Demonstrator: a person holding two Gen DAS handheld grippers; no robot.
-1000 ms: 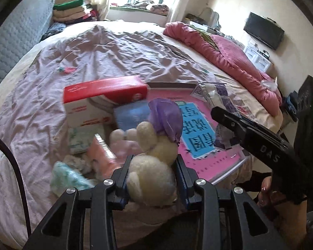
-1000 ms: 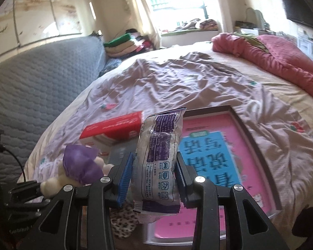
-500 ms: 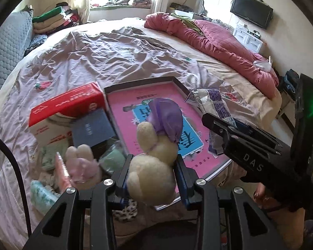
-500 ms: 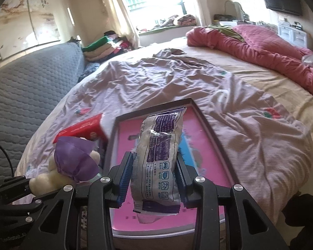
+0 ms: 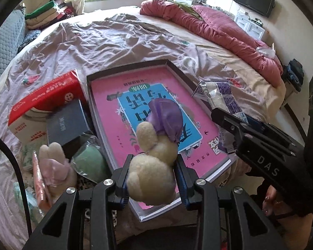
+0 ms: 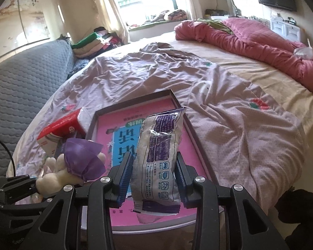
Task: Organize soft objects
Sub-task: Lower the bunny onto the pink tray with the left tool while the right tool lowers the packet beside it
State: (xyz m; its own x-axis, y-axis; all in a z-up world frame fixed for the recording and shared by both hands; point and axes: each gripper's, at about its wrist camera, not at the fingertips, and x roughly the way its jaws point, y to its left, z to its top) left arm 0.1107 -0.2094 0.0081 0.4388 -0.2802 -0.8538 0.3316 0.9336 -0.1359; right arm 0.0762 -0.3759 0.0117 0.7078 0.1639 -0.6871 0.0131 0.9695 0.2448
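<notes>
My left gripper [image 5: 151,179] is shut on a cream plush rabbit [image 5: 152,173] wearing a purple cap [image 5: 167,116], held above the near end of a dark-rimmed tray [image 5: 173,66] that has a pink and blue book [image 5: 154,106] in it. My right gripper [image 6: 154,175] is shut on a white and purple plastic packet [image 6: 158,156], also above the tray [image 6: 133,102]. The same packet [image 5: 223,98] shows at the right of the left wrist view, and the rabbit [image 6: 73,166] at the lower left of the right wrist view.
Left of the tray lie a red and white box [image 5: 41,102], a dark box [image 5: 66,125], a green pouch [image 5: 87,162], a second pale plush rabbit [image 5: 52,158] and several small packets. A crumpled lilac sheet [image 5: 106,39] covers the bed; a red quilt [image 5: 219,27] lies far right.
Both grippers have moved right and a little down, from over the pile of boxes and packets to over the tray. Each keeps its grip unchanged.
</notes>
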